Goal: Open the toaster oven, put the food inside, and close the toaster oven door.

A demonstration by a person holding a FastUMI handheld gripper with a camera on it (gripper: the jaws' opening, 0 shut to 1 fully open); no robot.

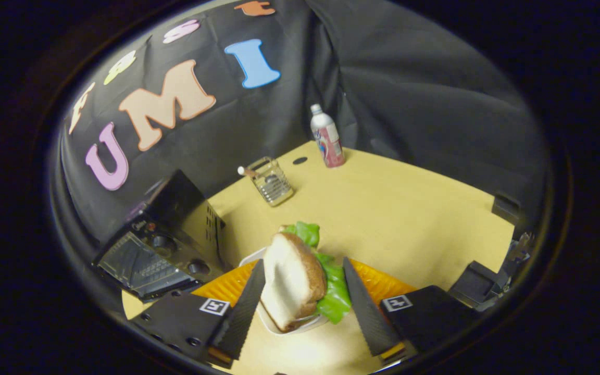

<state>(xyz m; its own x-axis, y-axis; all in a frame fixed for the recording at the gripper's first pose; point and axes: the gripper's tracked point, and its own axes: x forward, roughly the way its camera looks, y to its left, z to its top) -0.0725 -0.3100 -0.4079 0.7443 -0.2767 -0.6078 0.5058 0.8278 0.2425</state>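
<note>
- While the gripper [304, 299] hangs above the table, its two fingers stand on either side of a sandwich of white bread slices with brown crust and green lettuce [300, 278]; the left finger touches the bread, the right seems just off the lettuce, so whether they are pinching it I cannot tell.
- The sandwich sits over a small white dish [271, 324] and an orange ribbed plate [383, 284].
- Judged by looks, it is light, soft and loose-layered: squeeze gently across both crusts, not the slippery lettuce.
- Left of the fingers stands the black toaster oven with a glass door [159, 250]; its door looks closed.
- Beyond, on the tan wooden table [409, 208], a clear glass jar [273, 182] and a white-capped pink-labelled bottle [327, 138].
</note>
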